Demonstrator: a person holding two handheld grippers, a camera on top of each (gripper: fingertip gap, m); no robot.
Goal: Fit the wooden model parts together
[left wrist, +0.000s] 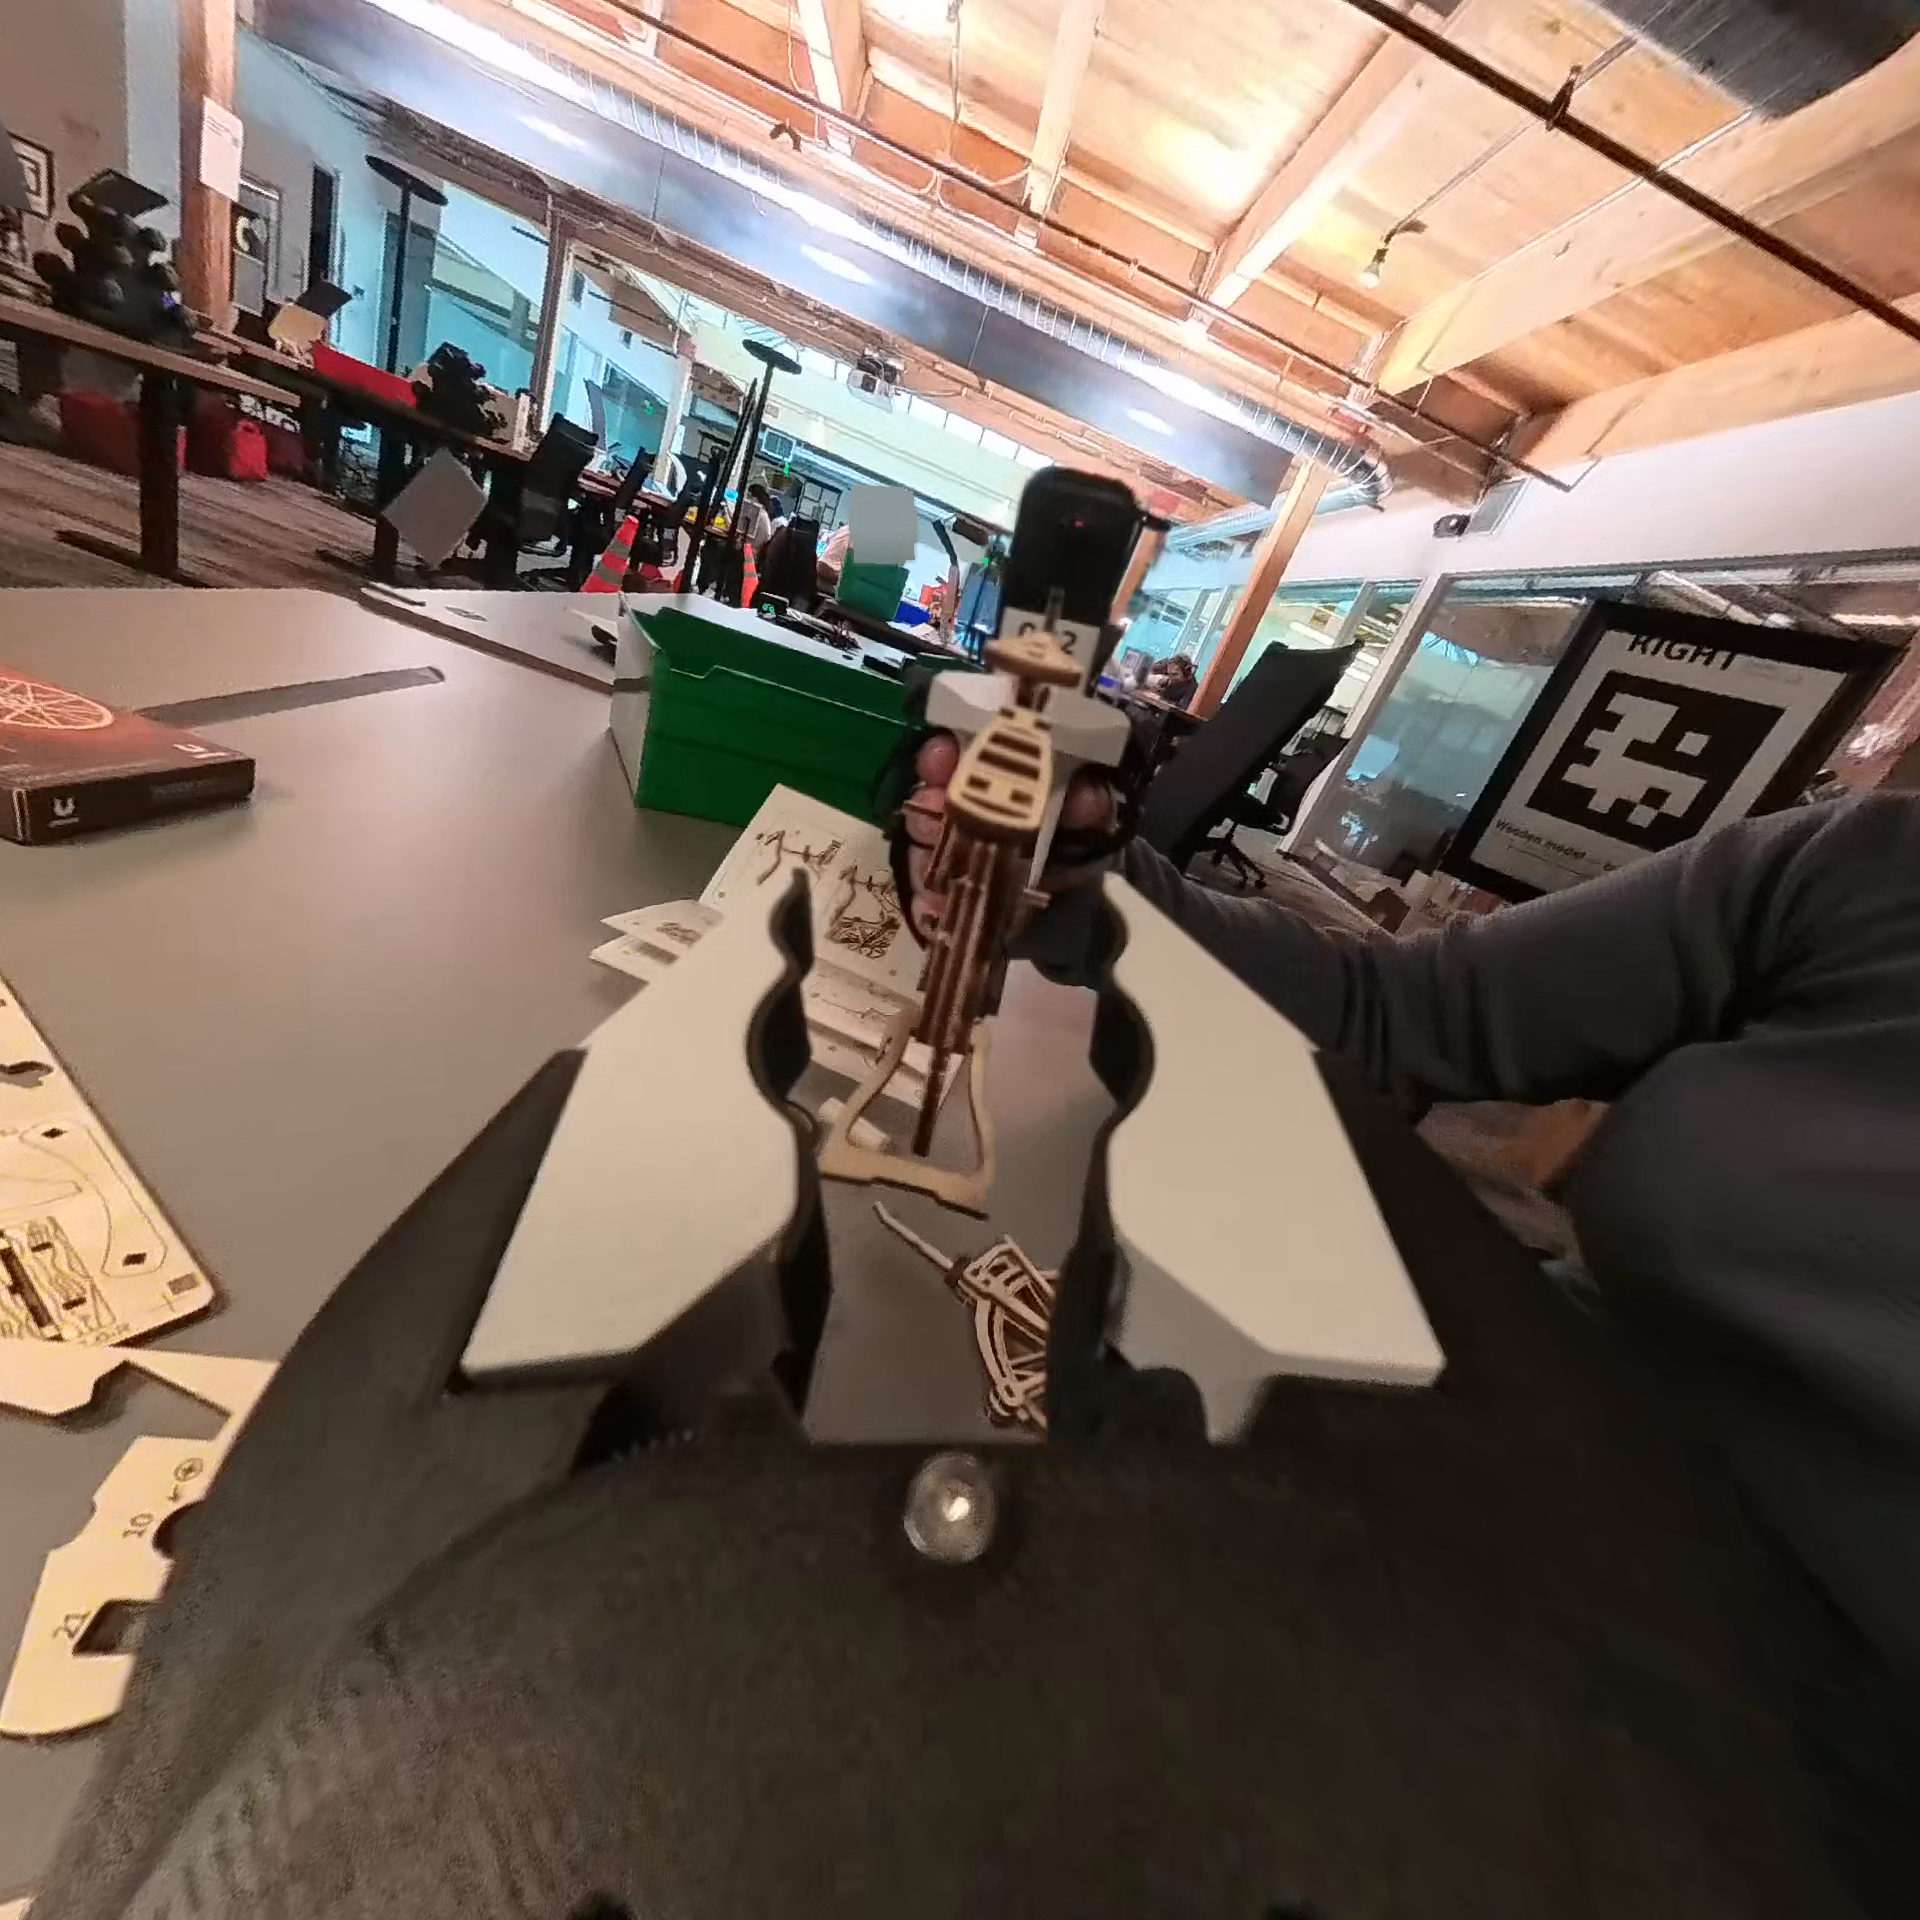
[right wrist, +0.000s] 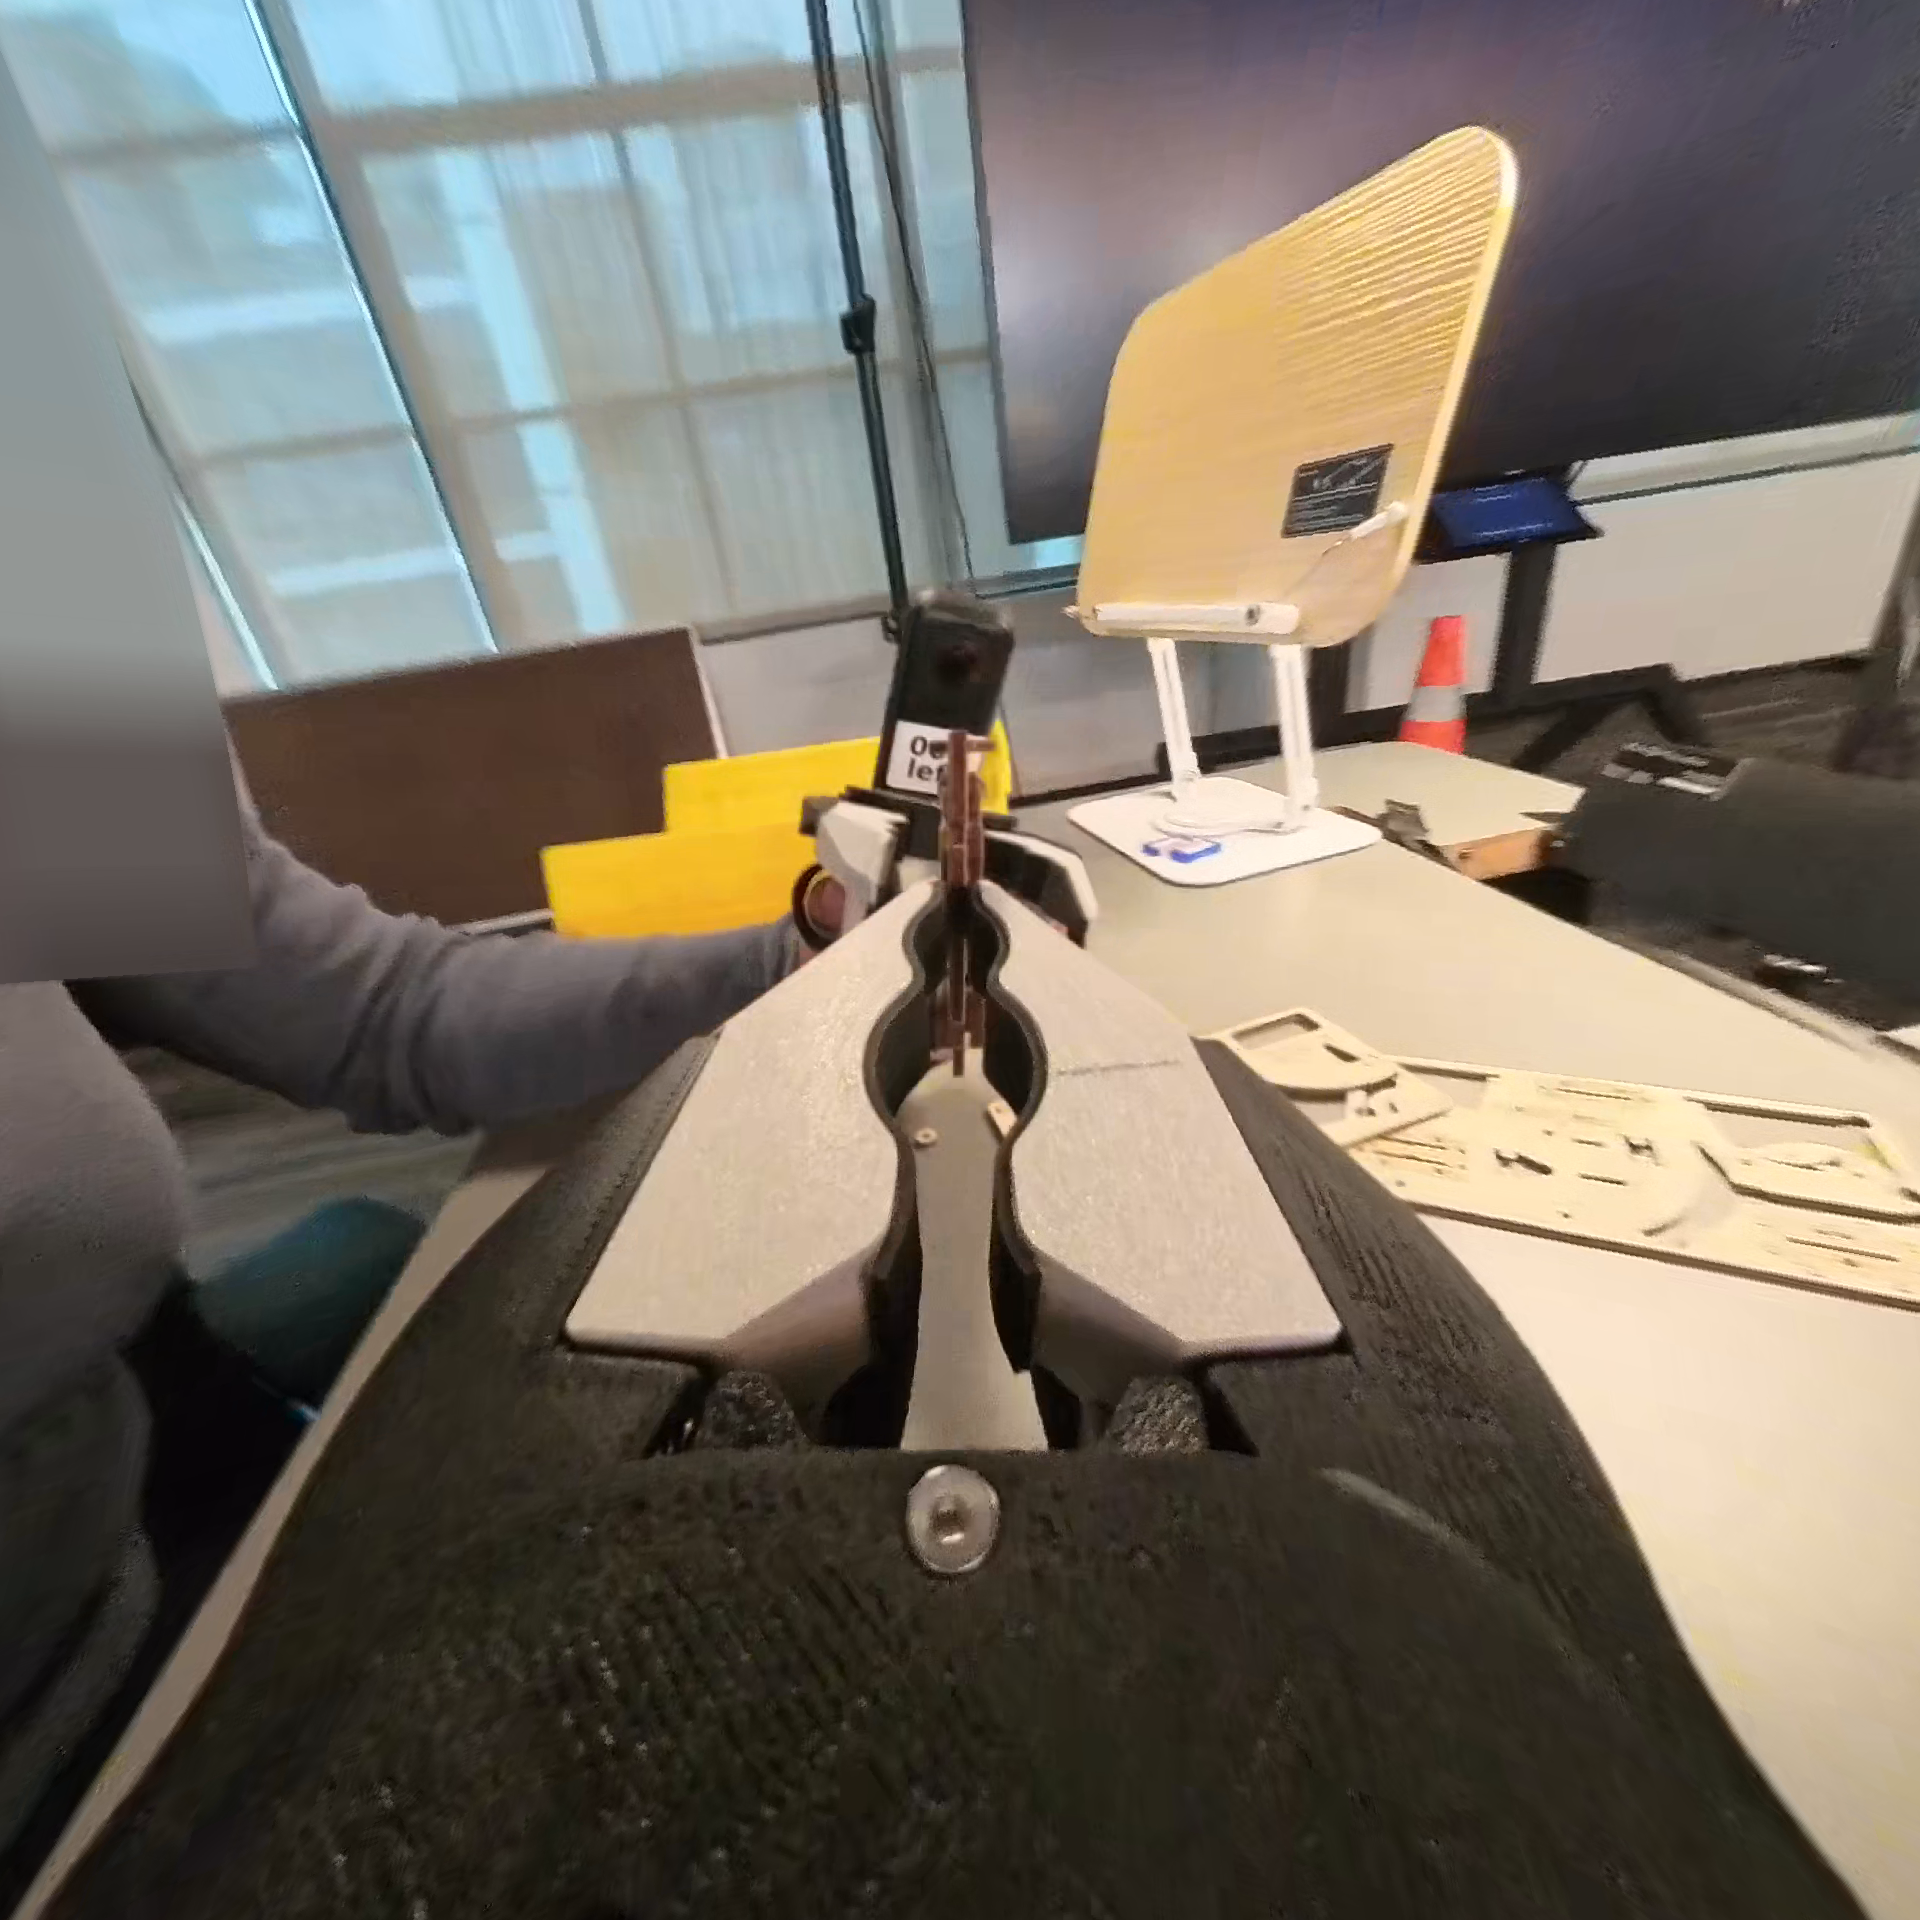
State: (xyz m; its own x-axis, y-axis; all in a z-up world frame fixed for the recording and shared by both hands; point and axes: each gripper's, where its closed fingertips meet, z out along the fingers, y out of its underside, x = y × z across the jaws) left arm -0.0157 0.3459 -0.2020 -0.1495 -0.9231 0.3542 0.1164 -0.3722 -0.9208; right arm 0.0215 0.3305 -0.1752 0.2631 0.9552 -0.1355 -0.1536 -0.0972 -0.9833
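A wooden model (left wrist: 977,914) of brown slats and pale plywood is held tilted over the grey table (left wrist: 364,935). My right gripper (left wrist: 1023,743) is shut on its upper end; its pale foot (left wrist: 904,1158) hangs low near the table. My left gripper (left wrist: 956,914) is open and empty, its fingers either side of the model's lower half without touching it. In the right wrist view the model (right wrist: 958,831) shows edge-on in the shut right gripper (right wrist: 951,899), with the open left gripper (right wrist: 961,862) just beyond. A small loose wooden part (left wrist: 1003,1309) lies on the table under the left gripper.
Punched plywood sheets (left wrist: 62,1195) (right wrist: 1558,1174) lie flat on the table. Instruction sheets (left wrist: 821,894), green bins (left wrist: 748,727) and a dark box (left wrist: 114,758) sit farther back. Yellow bins (right wrist: 727,842) and a tilted book stand (right wrist: 1299,416) are behind. A person's sleeve (left wrist: 1558,956) reaches in. The tips of one gripper are about 6 cm away from the tips of the other.
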